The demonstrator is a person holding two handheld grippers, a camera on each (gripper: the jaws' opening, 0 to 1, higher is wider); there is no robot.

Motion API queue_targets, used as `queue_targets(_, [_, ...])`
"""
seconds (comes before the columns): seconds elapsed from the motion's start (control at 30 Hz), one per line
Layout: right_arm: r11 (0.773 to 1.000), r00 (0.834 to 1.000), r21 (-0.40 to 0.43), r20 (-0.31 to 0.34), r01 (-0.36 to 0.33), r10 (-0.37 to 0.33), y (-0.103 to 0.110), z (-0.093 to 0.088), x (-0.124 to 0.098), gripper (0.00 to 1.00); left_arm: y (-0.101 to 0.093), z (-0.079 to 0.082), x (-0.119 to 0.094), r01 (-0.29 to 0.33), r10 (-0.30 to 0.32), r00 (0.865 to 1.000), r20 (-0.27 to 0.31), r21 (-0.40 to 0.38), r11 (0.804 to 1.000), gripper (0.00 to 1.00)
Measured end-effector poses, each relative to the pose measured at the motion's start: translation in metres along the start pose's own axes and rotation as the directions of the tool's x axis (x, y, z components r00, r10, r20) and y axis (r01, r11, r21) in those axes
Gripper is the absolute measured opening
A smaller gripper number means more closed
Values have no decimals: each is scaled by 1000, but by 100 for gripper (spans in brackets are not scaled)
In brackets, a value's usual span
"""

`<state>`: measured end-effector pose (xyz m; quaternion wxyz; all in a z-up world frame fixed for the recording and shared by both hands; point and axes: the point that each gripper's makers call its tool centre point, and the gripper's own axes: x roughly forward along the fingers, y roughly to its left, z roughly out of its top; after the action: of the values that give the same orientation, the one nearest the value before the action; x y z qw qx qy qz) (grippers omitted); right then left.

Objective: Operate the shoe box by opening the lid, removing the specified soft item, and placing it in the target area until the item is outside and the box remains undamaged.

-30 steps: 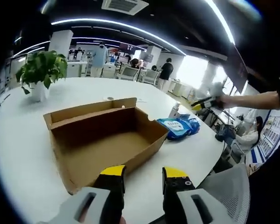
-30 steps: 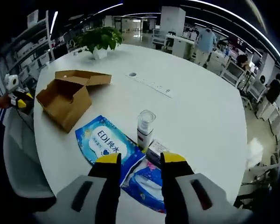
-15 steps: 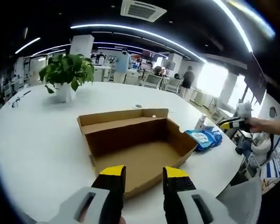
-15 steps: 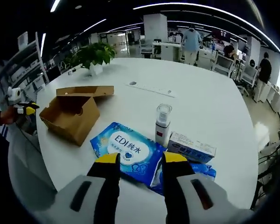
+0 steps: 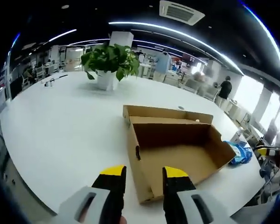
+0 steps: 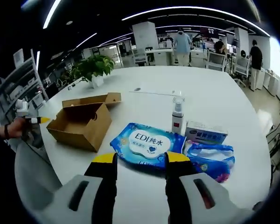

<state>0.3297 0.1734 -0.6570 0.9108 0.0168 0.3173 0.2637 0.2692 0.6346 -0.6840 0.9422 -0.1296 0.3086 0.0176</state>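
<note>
While the box [image 5: 177, 151] sat open and empty, the wipes pack [image 6: 151, 143] lay outside.
Both the left gripper [image 5: 143, 175] and right gripper [image 6: 139, 161] stood open, holding nothing; best withdrawn without nudging the cardboard.

From my left gripper [image 5: 143, 173], jaws apart, the shoe box [image 5: 177, 156] sits dead ahead at twelve o'clock, lid folded back and its inside bare, so I could drop straight in. Bare table [image 5: 60, 135] runs from nine to eleven (only a potted plant [image 5: 109, 63] far off). From my right gripper [image 6: 141, 161], the wipes pack [image 6: 149, 143] blocks twelve, a spray bottle [image 6: 178, 115] and small carton [image 6: 205, 133] crowd one, another pack [image 6: 210, 158] at two.
</note>
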Motion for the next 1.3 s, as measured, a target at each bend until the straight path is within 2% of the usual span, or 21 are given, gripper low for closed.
queue_targets(0.1, [1000, 1000, 23, -2, -4, 4, 3, -5, 0, 38, 2, -11, 3, -26, 27, 999, -36, 7, 1000, 31])
queue_targets(0.2, [999, 1000, 38, -1, 5, -5, 1, -7, 0, 39, 17, -24, 12, -94, 96, 993, -75, 21, 995, 30])
queue_targets(0.27, [999, 1000, 50, 14, 2, -3, 2, -4, 0, 39, 14, -26, 17, -61, 58, 996, -74, -27, 998, 30])
queue_targets(0.37, [999, 1000, 44, 13, 0, 0, 4, -4, 1, 39, 10, -26, 15, -57, 54, 996, -72, -36, 998, 29])
queue_targets(0.5, [999, 1000, 40, 12, -8, 8, 6, -4, 3, 39, 9, -28, 23, -30, 25, 996, -81, -66, 997, 28])
queue_targets(0.7, [999, 1000, 33, 8, -27, 27, 21, -3, 11, 38, 8, -28, 24, -34, 27, 997, -73, -98, 995, 23])
queue_targets(0.83, [999, 999, 21, -3, -47, 47, 31, -4, 16, 38, -1, -27, 23, -9, 6, 998, -55, -56, 998, 14])
queue_targets(0.87, [999, 999, 17, -7, -51, 52, 33, -3, 18, 38, 1, -27, 23, -21, 20, 998, -61, -30, 999, 13])
queue_targets(1.17, [996, 996, 1, -17, -92, 92, 56, 4, 34, 37, 17, -30, 17, -42, 39, 997, -72, -42, 998, 10])
queue_targets(1.3, [993, 993, -3, -25, -116, 116, 70, 8, 47, 37, 18, -38, 4, -46, 43, 995, -85, -31, 998, 9])
